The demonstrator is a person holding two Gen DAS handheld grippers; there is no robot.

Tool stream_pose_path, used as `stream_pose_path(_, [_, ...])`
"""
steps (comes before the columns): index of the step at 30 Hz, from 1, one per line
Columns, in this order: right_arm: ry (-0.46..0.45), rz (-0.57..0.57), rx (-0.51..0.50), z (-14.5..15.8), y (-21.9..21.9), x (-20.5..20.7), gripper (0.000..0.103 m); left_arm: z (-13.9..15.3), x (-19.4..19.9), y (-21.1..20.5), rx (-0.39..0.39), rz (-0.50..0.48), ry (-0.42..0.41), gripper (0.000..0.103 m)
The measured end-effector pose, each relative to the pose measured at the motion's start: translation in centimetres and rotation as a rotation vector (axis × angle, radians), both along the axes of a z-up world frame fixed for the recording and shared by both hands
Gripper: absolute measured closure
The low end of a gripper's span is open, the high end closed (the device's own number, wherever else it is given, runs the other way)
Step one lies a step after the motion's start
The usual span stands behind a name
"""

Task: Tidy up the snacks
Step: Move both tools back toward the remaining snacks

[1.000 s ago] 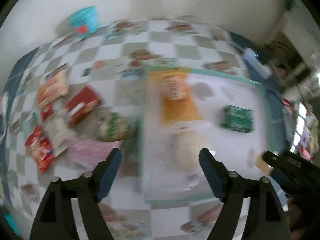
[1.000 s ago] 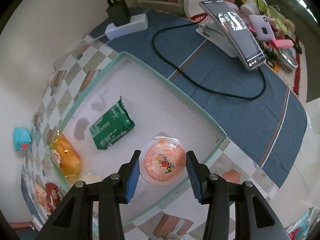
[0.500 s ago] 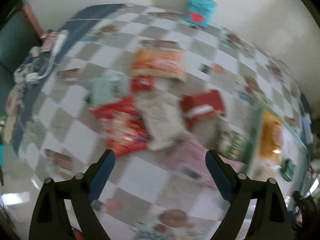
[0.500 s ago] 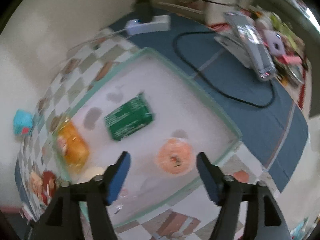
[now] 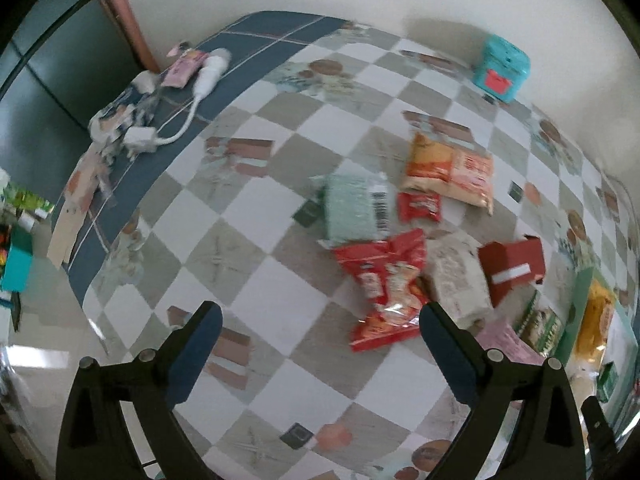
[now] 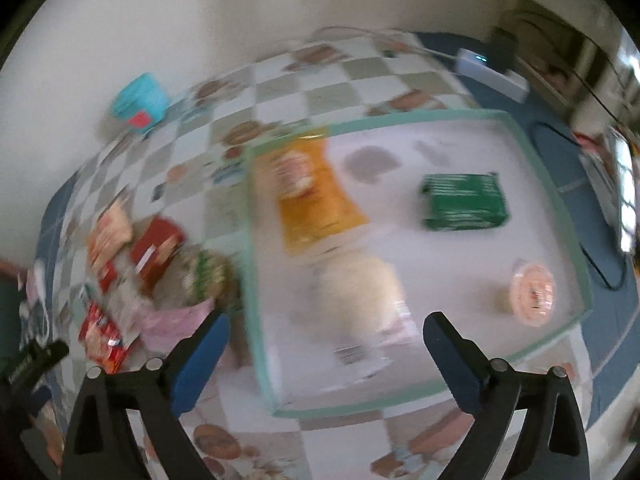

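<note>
Checkered tablecloth point(image 5: 280, 304); only right view shows jelly cup point(image 6: 534, 294).

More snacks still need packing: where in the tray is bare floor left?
Free: the tray floor between the green packet and the orange jelly cup, plus its near right corner. Crowded: the left side, with the orange bag and pale bag.

Motion blur smears the snack pile point(image 6: 132, 276) beyond reading.
</note>
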State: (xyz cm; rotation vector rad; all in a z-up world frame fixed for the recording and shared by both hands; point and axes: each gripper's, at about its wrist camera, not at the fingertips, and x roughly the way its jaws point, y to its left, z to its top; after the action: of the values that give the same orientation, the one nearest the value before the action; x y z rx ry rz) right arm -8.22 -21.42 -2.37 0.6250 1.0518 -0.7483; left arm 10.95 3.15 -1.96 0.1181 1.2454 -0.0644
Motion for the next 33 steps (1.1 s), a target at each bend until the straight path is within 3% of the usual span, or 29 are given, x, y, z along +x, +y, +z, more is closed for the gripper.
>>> stream_pose_path(8, [0.013,0.166,-0.035,-0.9,3.8,3.8,0.002,-1.2,0.9,2.6,0.001,0.07,0.039,0.004])
stream_pose_path(12, [0.027,0.254,-0.033,-1.9,5.6,5.3,0.002,-2.7,1.2,2.4,0.08,0.069,0.06,0.004])
stream_pose_path(15, [0.07,0.314,-0.056,-3.0,7.0,6.4,0.002,-4.1,1.3,2.2,0.063,0.068,0.112,0.004])
stream_pose_path(24, [0.211,0.43,-0.174,-5.7,9.1,8.9,0.002,-5.4,1.5,1.8,0.056,0.083,0.159,0.004])
stream_pose_path(33, [0.276,0.516,-0.31,-5.7,10.5,10.0,0.002,-5.6,2.0,1.0,0.025,0.072,0.168,0.004])
